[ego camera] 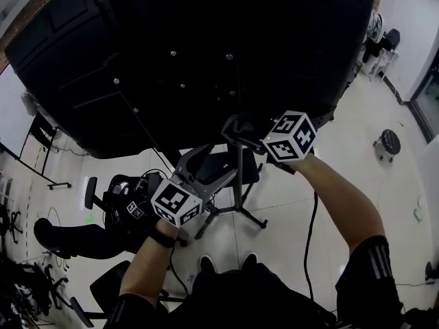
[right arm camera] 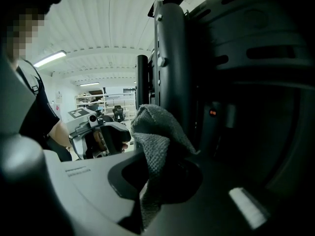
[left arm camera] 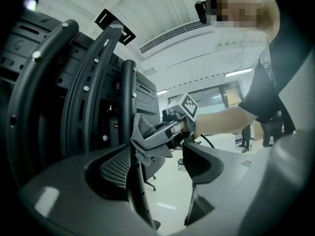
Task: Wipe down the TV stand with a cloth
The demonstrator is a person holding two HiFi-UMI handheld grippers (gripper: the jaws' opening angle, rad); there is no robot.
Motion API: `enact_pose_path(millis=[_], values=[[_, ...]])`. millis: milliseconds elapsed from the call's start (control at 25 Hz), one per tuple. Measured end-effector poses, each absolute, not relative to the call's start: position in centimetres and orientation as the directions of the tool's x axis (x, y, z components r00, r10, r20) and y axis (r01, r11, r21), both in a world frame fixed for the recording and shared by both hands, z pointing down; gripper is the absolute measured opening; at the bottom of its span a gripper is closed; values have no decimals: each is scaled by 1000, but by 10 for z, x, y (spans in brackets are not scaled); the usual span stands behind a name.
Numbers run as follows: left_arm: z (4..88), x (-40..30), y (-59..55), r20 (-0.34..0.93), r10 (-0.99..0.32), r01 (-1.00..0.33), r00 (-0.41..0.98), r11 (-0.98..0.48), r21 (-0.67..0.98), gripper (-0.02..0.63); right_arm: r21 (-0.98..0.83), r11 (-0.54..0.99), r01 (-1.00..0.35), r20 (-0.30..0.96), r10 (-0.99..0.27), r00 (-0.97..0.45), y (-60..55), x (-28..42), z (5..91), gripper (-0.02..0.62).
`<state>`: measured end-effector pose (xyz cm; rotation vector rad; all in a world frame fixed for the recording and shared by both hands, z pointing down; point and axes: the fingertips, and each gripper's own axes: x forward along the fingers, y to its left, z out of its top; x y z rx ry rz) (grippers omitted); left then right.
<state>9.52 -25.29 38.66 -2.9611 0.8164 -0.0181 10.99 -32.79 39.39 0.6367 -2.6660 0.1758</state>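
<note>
The big black TV [ego camera: 206,46] hangs on its stand, whose upright pole [ego camera: 238,177] drops to splayed legs on the floor. My right gripper [ego camera: 236,130] is shut on a grey cloth [right arm camera: 155,136] and holds it against the pole just under the TV. In the left gripper view the cloth [left arm camera: 145,141] is bunched on the pole [left arm camera: 129,112]. My left gripper [ego camera: 204,170] sits lower on the stand and is open. The pole passes between its jaws, close to the left one. From the right gripper view, the left gripper [right arm camera: 101,134] shows beyond the cloth.
Black office chairs [ego camera: 116,197] crowd the floor at the left. A round stool [ego camera: 389,142] stands at the right. A black cable [ego camera: 312,232] hangs from the right arm. The person's shoes [ego camera: 226,262] are just in front of the stand's legs [ego camera: 233,214].
</note>
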Motion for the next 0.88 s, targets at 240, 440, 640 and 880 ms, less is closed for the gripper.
enact_pose_path(millis=[240,440,640,880], values=[[413,92,-257,21,-522,-521,853,-853,-30,356,-74,876,-477,395,-414,-820,-327,107,417,31],[435,94,-260,48,-521,-521,852,-853,-10,356,-109,865,-490,405,-412,-816,-328,109,442,31],[460,97,-263,80,-522,-524,849,-852,1,356,-116,856,-504,423,-417,-805,-328,110,471,31],[502,98,-269,132,-523,-531,842,-847,27,357,-149,832,-534,456,-421,-784,-328,114,520,31]])
